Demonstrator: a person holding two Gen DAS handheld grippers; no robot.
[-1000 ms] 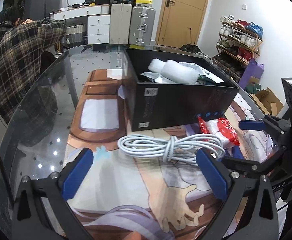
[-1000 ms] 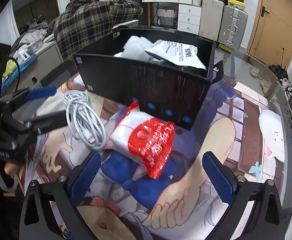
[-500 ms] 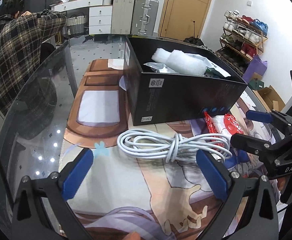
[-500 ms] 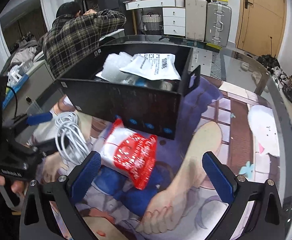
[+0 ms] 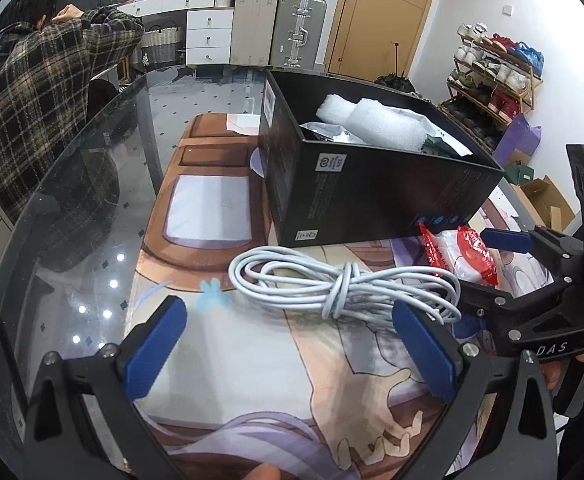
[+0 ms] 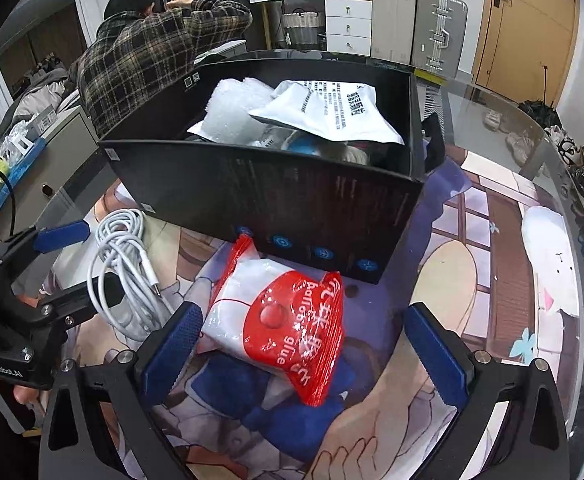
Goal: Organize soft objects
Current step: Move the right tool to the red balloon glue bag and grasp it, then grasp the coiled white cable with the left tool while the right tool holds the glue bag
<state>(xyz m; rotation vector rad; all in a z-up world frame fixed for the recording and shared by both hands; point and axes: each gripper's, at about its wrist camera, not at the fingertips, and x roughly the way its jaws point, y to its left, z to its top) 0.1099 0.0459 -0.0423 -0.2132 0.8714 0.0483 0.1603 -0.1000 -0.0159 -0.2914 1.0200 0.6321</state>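
The red-and-white packet (image 6: 279, 328) lies on the bench (image 6: 504, 152) just before the black box (image 6: 275, 200), between the spread fingers of the released right claw (image 6: 306, 350). Beside it, the coiled white cable (image 5: 344, 284) lies ahead of the released left claw (image 5: 287, 344).

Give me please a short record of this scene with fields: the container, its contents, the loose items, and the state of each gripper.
container: open black cardboard box on the printed desk mat
contents: white foam wrap roll, white printed plastic pouch, other items partly hidden
loose items: coiled white cable; red and white plastic packet, both on the mat in front of the box
left gripper: open, low over the mat, near the cable, holding nothing
right gripper: open, its fingers either side of the packet, not closed on it
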